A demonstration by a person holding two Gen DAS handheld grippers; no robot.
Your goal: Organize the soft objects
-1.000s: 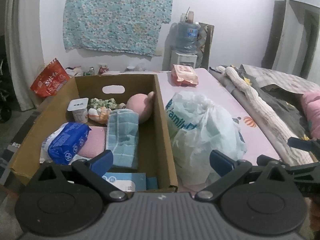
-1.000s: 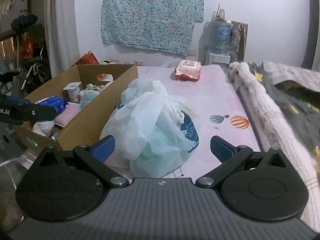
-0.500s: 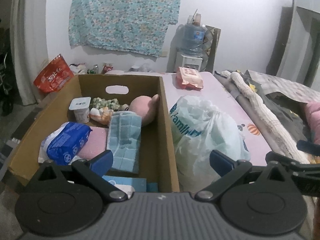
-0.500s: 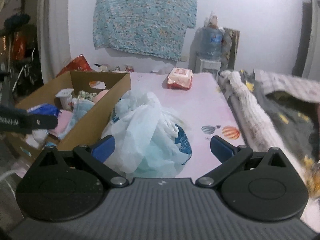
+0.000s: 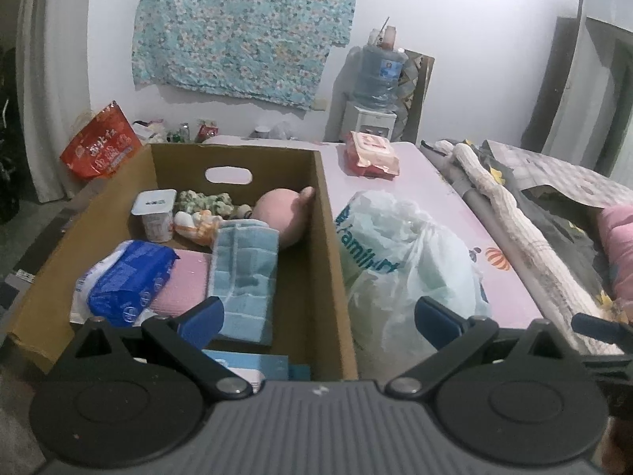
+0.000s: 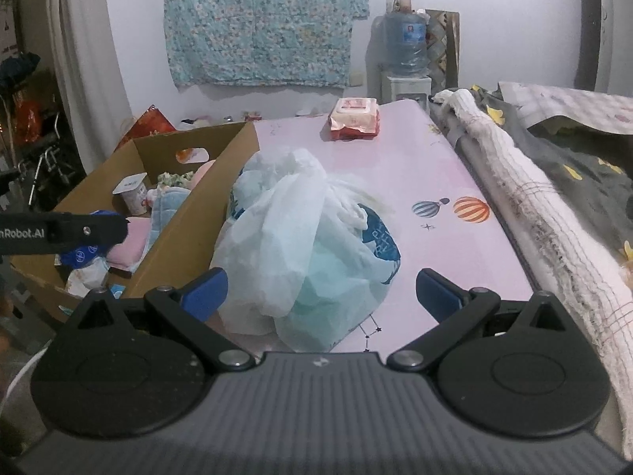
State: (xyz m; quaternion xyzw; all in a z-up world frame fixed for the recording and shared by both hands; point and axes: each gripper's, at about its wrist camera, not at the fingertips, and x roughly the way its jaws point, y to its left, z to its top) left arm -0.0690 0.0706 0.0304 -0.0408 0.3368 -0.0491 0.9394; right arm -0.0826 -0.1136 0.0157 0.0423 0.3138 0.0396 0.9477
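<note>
My left gripper (image 5: 318, 312) and right gripper (image 6: 321, 291) are both spread wide, holding nothing. The crumpled white plastic bag (image 6: 304, 245) lies on the pink printed mat (image 6: 415, 170), touching the open brown cardboard box (image 5: 334, 261). A red wipes packet (image 6: 355, 118) sits well beyond it.

"Robot.AI" on left gripper (image 6: 63, 232) arm.

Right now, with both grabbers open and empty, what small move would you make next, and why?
Probably ease the right gripper forward to close on the white plastic bag. The bag sits on the pink mat just ahead of its open jaws, outside the cardboard box, which already holds other soft items. The left gripper is also open, above the box.
</note>
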